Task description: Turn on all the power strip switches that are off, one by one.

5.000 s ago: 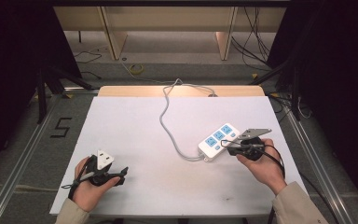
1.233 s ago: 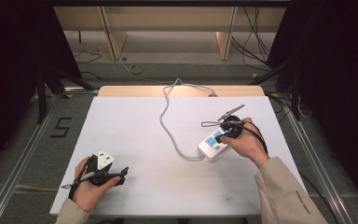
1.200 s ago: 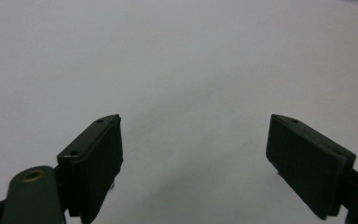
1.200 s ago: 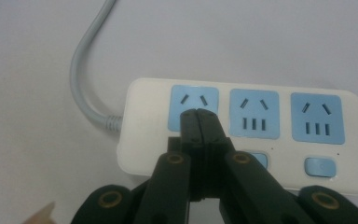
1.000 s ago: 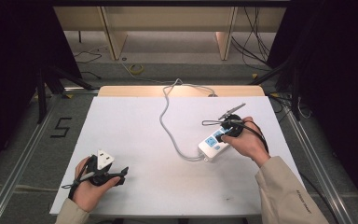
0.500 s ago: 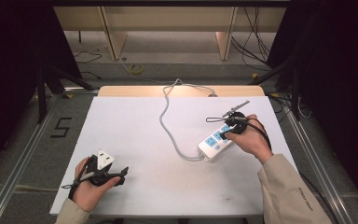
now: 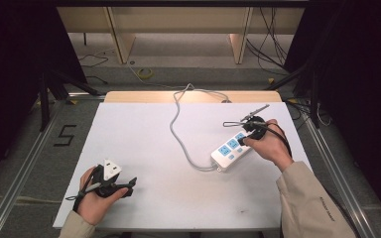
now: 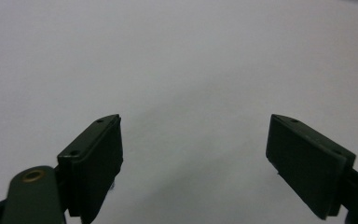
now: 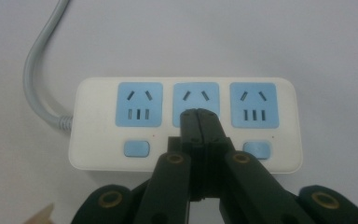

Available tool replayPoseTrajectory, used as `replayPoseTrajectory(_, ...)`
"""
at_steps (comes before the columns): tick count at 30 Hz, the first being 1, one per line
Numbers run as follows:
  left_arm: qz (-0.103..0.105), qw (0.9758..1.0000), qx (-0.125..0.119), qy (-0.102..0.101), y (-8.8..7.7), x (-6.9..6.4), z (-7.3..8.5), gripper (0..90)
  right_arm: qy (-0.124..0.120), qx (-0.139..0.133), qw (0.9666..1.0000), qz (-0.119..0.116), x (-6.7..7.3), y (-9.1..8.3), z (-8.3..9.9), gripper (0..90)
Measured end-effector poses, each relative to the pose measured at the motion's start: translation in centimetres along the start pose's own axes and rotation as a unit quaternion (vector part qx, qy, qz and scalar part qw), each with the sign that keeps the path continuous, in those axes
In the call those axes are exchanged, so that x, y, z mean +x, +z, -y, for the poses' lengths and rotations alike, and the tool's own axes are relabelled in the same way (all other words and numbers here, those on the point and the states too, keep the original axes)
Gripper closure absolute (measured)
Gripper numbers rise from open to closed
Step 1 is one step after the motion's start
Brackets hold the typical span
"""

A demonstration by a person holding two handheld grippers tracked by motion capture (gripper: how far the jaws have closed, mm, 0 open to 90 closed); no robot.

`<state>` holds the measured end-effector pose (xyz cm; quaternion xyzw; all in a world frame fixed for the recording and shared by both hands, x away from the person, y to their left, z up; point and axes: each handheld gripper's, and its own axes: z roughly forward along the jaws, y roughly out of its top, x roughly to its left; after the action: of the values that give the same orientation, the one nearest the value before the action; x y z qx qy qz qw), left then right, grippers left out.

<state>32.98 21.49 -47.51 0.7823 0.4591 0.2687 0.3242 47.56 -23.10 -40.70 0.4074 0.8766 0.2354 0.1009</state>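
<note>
Your work surface is a white table [image 7: 144, 144] with a pale wooden strip along its far edge. Lying flat on it toward your right is a white power strip [image 7: 232, 150] with three blue sockets, set at a slant; in the right gripper view you see two of its blue buttons below the sockets. Its grey cable [image 7: 174, 124] leaves the strip's near-left end, curves across the middle of the table and runs off over the far edge. Your left hand [image 7: 95, 199] rests on the near-left part of the tabletop.

White three-socket power strip [image 7: 232, 150] with blue faces lies flat, angled, table's right.
</note>
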Motion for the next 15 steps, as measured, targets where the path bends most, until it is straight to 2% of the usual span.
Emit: replayPoseTrajectory(15, 0.000, 1.0000, 0.000, 0.000, 0.00, 0.00, 0.00, 18.4, 0.004, 0.001, 1.0000, 0.006, -0.58, -0.03, -0.03, 90.0)
